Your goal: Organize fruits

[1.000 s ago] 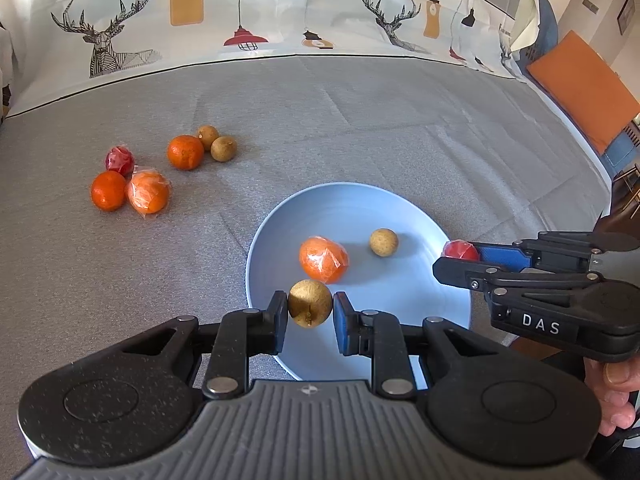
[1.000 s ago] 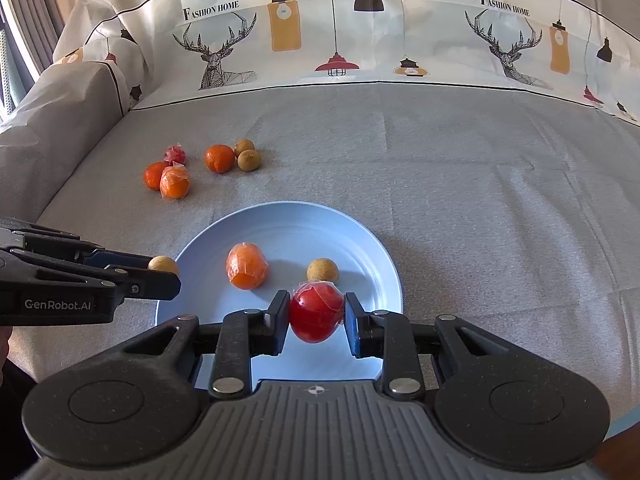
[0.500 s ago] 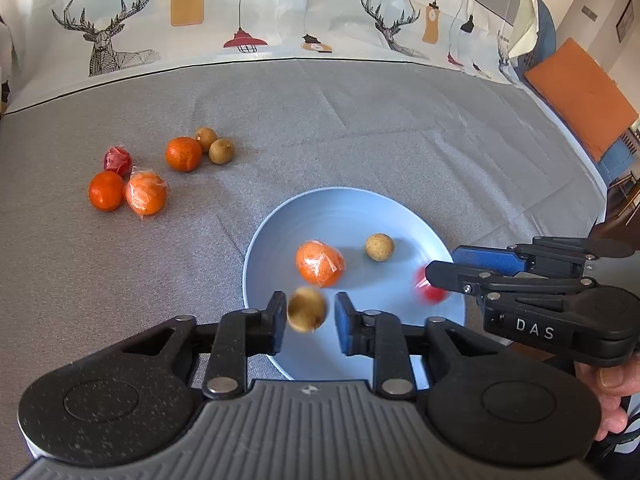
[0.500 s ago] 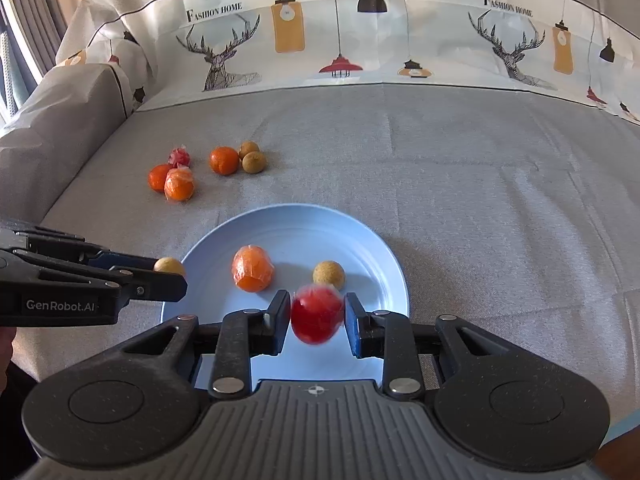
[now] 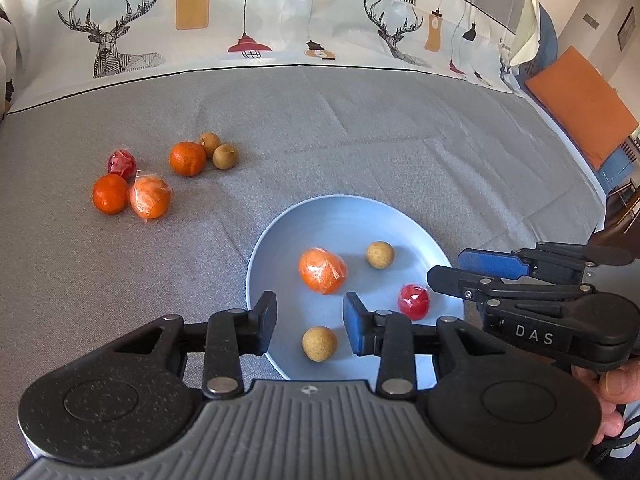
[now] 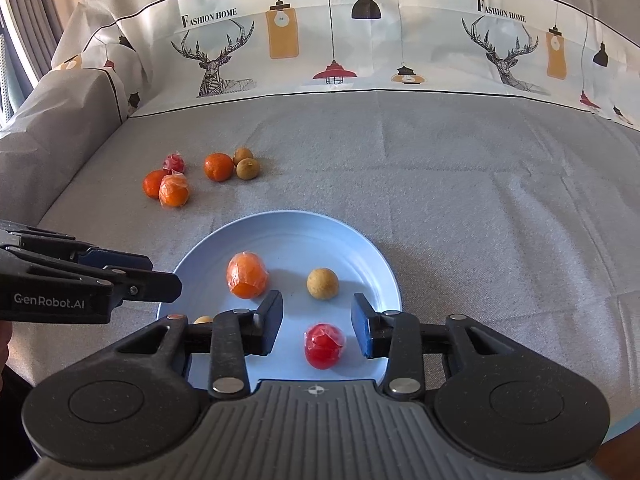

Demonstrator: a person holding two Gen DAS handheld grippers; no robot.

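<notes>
A light blue plate (image 5: 344,216) (image 6: 288,228) holds a wrapped orange (image 5: 322,271) (image 6: 246,275), two brown longans (image 5: 380,255) (image 5: 319,343) and a wrapped red fruit (image 5: 414,301) (image 6: 324,346). My left gripper (image 5: 310,322) is open and empty above the near longan. My right gripper (image 6: 318,322) is open and empty above the red fruit; it also shows in the left wrist view (image 5: 460,270). Loose on the grey cloth lie several fruits: oranges (image 5: 187,158) (image 5: 109,193), a wrapped orange (image 5: 150,197), a red fruit (image 5: 121,162) and two longans (image 5: 225,156).
The grey cloth (image 5: 360,128) covers a wide surface with a printed white border (image 5: 240,20) at the back. An orange cushion (image 5: 580,116) lies at the far right. A raised cloth-covered side (image 6: 48,128) stands at the left.
Both grippers have opened. The longan dropped from my left gripper onto the plate, and the red fruit dropped from my right gripper onto the plate.
</notes>
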